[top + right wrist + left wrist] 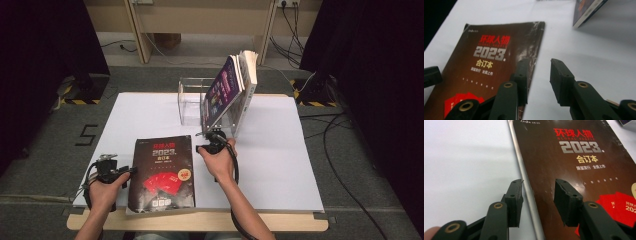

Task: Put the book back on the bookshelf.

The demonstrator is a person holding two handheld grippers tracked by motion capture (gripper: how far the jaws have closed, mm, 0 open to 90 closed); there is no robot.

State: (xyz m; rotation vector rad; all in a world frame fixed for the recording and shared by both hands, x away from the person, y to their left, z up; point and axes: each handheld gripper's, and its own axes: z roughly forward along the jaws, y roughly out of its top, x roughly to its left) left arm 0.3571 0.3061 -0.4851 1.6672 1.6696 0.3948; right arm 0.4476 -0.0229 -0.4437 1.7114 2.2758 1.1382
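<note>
A dark book (161, 172) with "2023" and red cards on its cover lies flat near the table's front edge. My left gripper (131, 170) is at the book's left side. In the left gripper view its jaws (537, 185) stand open, one on each side of the silvery spine edge of the book (574, 170), and no pad presses on it. My right gripper (198, 148) is at the upper right corner of the book. In the right gripper view it (539, 63) stands open over the right edge of the book (491, 65), with one jaw above the cover and the other above the table.
A clear acrylic stand (192, 102) stands at the back middle of the white table (280, 165). Several books (230, 85) lean in it, tilted to the right. Black curtains hang at both sides, and cables lie on the floor at the right.
</note>
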